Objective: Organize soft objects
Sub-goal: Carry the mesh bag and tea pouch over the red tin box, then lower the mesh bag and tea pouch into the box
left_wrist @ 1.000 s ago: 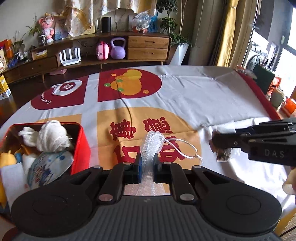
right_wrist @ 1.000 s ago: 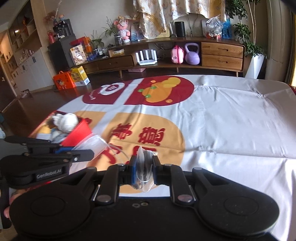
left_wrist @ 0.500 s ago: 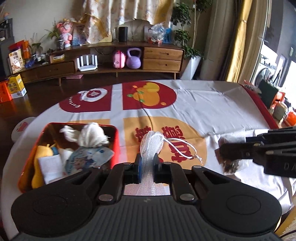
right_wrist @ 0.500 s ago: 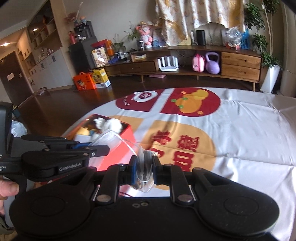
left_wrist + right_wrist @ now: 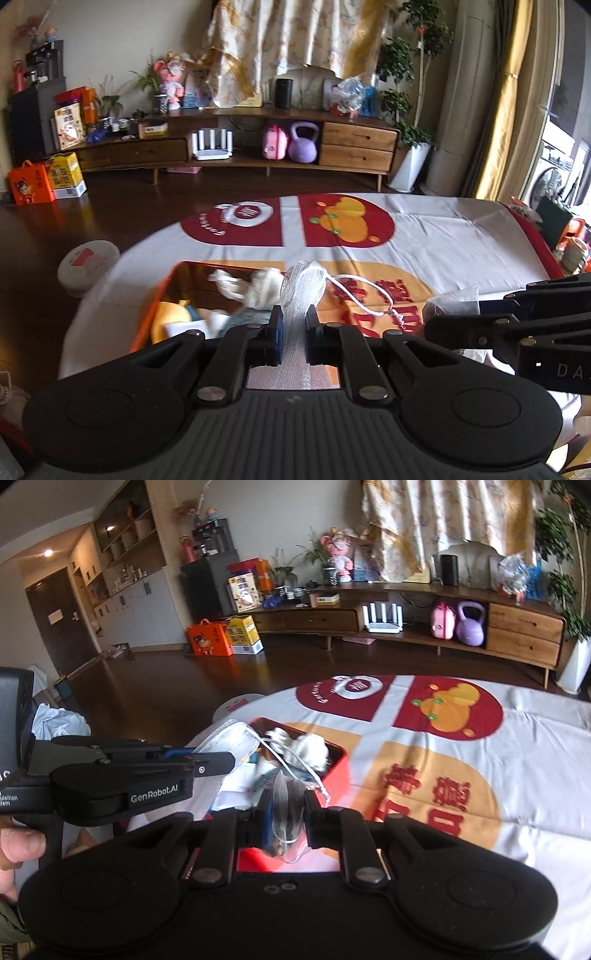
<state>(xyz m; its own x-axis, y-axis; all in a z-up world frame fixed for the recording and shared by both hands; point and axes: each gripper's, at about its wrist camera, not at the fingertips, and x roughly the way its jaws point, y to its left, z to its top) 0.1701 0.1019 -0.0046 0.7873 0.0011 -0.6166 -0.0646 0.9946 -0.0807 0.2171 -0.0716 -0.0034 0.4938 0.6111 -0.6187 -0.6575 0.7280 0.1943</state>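
Table: a cloth point(image 5: 424, 229) printed with red and orange panels covers it; everything in play sits toward its near left corner.
Red box point(image 5: 338, 771): open-topped, near the table's left edge, already holding soft items – white cloth bundles point(image 5: 258, 291), a yellow plush piece point(image 5: 168, 317) and some printed fabric.
Mesh pouch point(image 5: 301, 291): white netting with a white drawstring point(image 5: 364, 291) trailing off to its right. It is raised above the box's right rim, not resting on anything.
Clear plastic bag point(image 5: 288, 805): crinkly film around something dark, held up over the near end of the box.
Handling, pouch: judged very light and limp; it will sag and swing, and the loose cord could snag on the box rim. The bunched neck is the sound place to pinch.
Handling, bag: judged light and slippery, so a pinch on gathered film suits it better than one on a smooth face.
Left gripper point(image 5: 293, 328): jaws drawn narrow, clamped on the gathered netting of the pouch.
Right gripper point(image 5: 288, 812): jaws likewise narrow, pinching the top of the plastic bag, which hangs below the pads.
Next step, as a judgement: lower both into the box and release.
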